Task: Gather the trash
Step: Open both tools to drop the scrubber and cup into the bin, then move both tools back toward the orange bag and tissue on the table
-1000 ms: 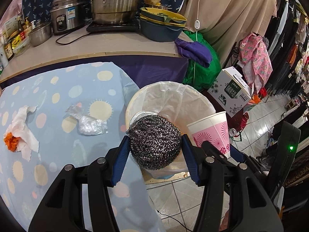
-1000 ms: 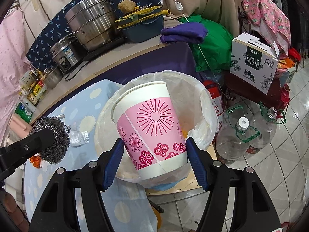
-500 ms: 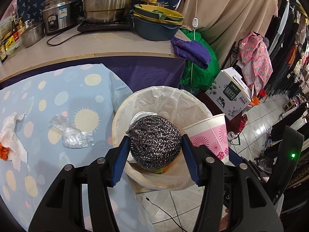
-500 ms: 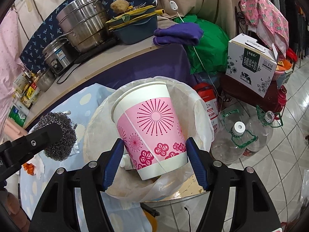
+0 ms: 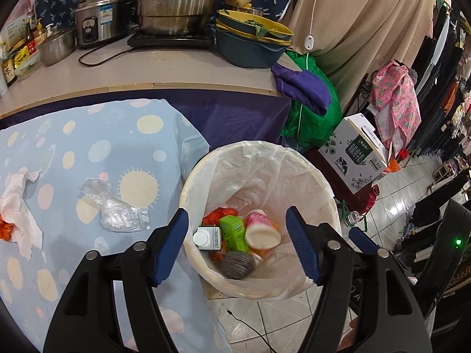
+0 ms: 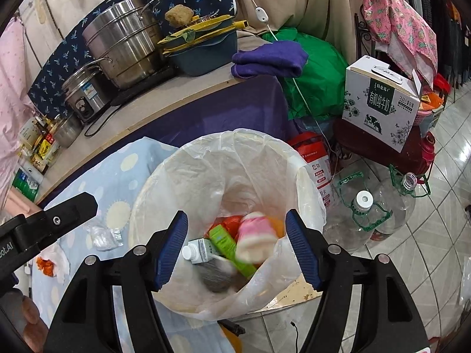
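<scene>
My left gripper (image 5: 236,214) hangs over the white lined bin (image 5: 323,182), its jaws opening and nothing between them. Below it the steel scourer (image 5: 238,268) lies in the bin beside a pink paper cup (image 5: 260,231), a green carton (image 5: 234,234) and a white bottle (image 5: 207,238). My right gripper (image 6: 236,214) is also above the bin (image 6: 306,170), jaws opening and empty; the cup (image 6: 254,235) and scourer (image 6: 216,276) look blurred under it. On the spotted tablecloth lie a crumpled clear wrapper (image 5: 117,209) and a white tissue with orange scraps (image 5: 17,206).
Behind the table runs a counter (image 5: 147,70) with steel pots, a rice cooker and stacked basins. A purple cloth (image 5: 303,88) hangs over a green bag. A milk box (image 6: 379,100) and large plastic bottles (image 6: 362,217) stand on the tiled floor right of the bin.
Both grippers have opened. The scourer left the left jaws and the pink cup left the right jaws; both now lie in the bin. The left gripper shifted right over the bin.
</scene>
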